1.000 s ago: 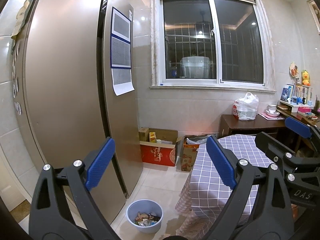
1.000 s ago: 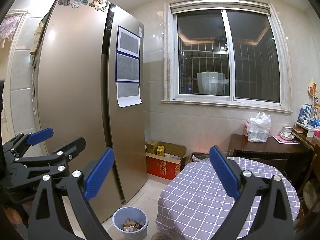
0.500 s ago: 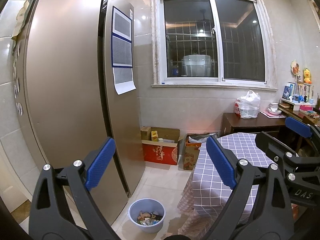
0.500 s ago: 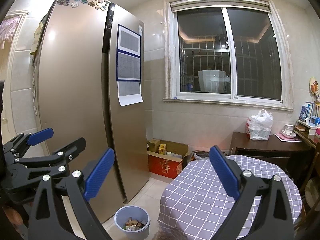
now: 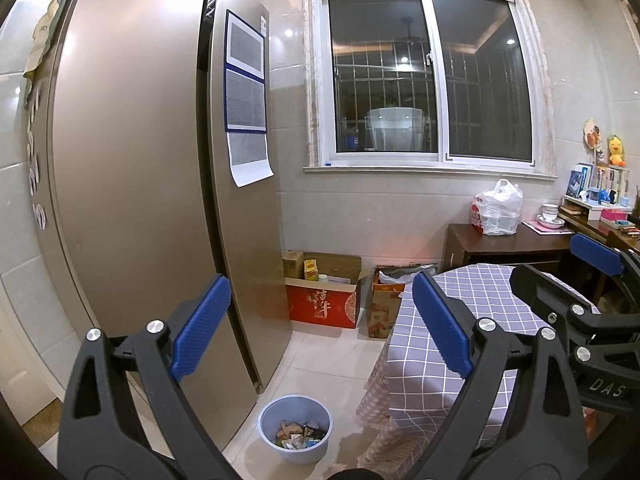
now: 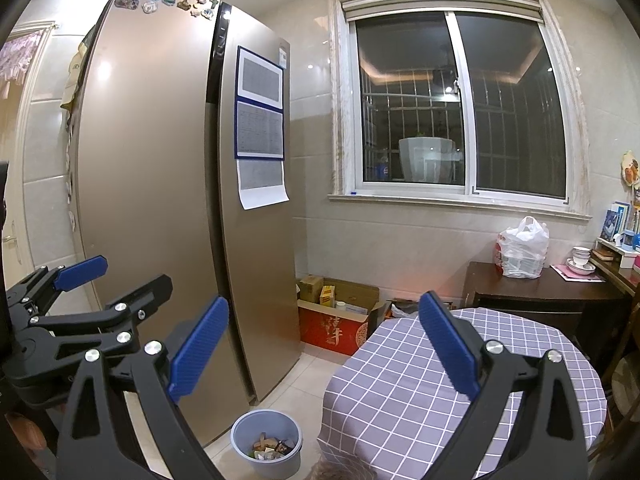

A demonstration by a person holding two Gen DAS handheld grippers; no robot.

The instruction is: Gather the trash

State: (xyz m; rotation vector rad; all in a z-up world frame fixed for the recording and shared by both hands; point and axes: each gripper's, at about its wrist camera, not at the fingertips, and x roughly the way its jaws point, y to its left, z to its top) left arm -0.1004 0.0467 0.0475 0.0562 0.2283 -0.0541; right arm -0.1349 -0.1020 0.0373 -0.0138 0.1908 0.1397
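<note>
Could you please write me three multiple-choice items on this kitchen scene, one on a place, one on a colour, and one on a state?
1. Where does the round pale-blue plastic trash bin stand?
A. On the table
B. On the tiled floor between the tall bronze refrigerator and the table
C. On the windowsill

2. What colour is the checked tablecloth on the round table?
A. Purple with white lines
B. Red with black lines
C. Plain green

3. What state are the left claw and right claw in?
A. Both shut on trash
B. One holds the bin
C. Both open and holding nothing

Answers:
1 B, the bin sits on floor tiles beside the refrigerator's foot.
2 A, white grid lines cross purple cloth.
3 C, a wide gap shows between each pair of blue pads, with nothing in it.
</note>
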